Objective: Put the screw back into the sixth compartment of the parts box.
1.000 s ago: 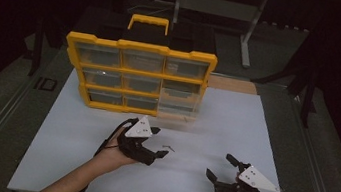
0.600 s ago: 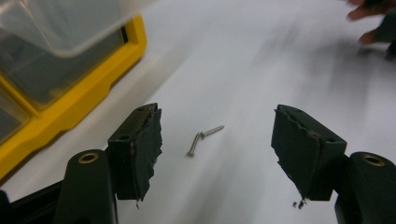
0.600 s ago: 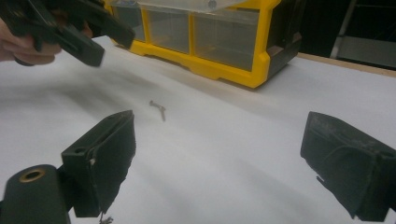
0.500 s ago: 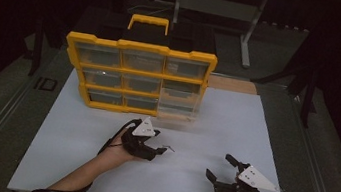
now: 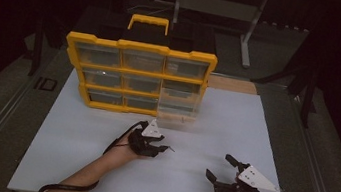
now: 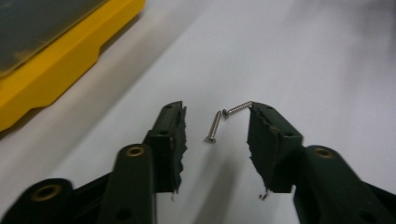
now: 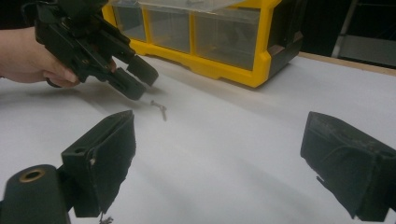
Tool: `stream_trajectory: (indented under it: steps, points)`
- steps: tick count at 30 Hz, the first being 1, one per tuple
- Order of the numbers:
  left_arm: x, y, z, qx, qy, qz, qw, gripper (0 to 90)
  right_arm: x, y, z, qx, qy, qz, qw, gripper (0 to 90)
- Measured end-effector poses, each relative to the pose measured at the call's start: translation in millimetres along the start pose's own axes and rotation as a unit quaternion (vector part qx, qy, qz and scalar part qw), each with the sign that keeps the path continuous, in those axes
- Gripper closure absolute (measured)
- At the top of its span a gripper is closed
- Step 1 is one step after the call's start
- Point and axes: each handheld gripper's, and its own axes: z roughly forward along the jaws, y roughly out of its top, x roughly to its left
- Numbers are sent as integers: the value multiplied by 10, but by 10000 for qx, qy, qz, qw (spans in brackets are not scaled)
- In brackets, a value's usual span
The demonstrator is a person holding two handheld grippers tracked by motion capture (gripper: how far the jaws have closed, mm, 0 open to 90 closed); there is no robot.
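Two small silver screws (image 6: 214,127) lie on the white table top (image 5: 76,138), one (image 6: 237,108) with its tip against the right jaw. My left gripper (image 6: 215,112) is low over them with its jaws to either side. The jaws have just been closing, but the pads do not press on the screws. From above, the left gripper (image 5: 158,150) points right at the screws (image 5: 171,149). My right gripper (image 5: 220,167) rests near the front right, wide open with nothing in it (image 7: 219,135). Its camera catches the left gripper (image 7: 135,79) above the screws (image 7: 159,108).
A yellow organizer (image 5: 138,79) with clear compartments stands upright at the back of the table. One clear drawer (image 5: 179,110) at its lower right is pulled out. A metal stand (image 5: 248,31) is behind the table.
The left gripper has sunk toward the table and its jaws have narrowed around the screws. The right gripper has stayed where it was.
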Motion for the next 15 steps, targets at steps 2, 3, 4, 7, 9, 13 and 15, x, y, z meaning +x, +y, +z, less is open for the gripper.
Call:
stream_trajectory:
  steps: [2, 3, 4, 7, 9, 13, 15]
  points:
    - [-1, 6, 43, 24, 15, 60, 10000, 613, -2, -2, 0, -4, 4, -3, 10000, 106]
    - [-1, 12, 71, 75, 32, 116, 9999, 626, -2, -2, 0, -4, 4, -3, 10000, 106]
    - [-2, 16, 87, 108, 60, 160, 9998, 643, -2, -3, 0, 1, 0, -4, 10000, 106]
    - [9, 27, 139, 168, 27, 248, 9995, 688, -3, -4, 0, 0, 1, -9, 10000, 106]
    - [17, 35, 169, 210, -40, 259, 9994, 717, -5, -5, 0, 4, 2, 1, 10000, 106]
    - [39, 42, 193, 256, -196, 291, 9991, 784, -4, -4, -1, -2, 5, -11, 10000, 106]
    - [50, 45, 196, 273, -250, 292, 9989, 802, -4, -5, 0, -1, 7, -7, 10000, 106]
